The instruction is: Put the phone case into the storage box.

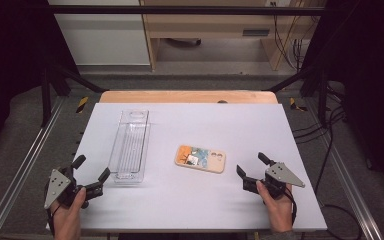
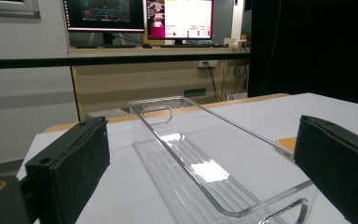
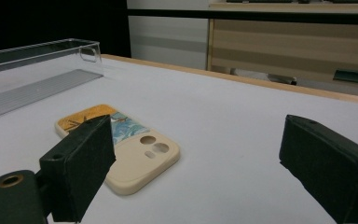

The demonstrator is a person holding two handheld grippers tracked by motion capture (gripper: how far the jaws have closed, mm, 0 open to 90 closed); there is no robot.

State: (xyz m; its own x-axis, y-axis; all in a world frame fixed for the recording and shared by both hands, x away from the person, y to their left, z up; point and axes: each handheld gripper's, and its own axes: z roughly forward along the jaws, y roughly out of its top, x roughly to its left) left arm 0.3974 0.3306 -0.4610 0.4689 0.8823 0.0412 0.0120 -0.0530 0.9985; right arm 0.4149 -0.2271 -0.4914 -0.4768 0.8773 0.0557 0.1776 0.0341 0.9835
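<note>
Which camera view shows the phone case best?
The right gripper view: the phone case lies close, with its camera holes clear. The high view shows it whole but small, and the left gripper view shows an edge behind the clear tray.

On the surface point(image 1: 190, 200), the tray point(image 1: 130, 145) lies left of the phone case point(image 1: 200, 158), each with a claw near it.
</note>
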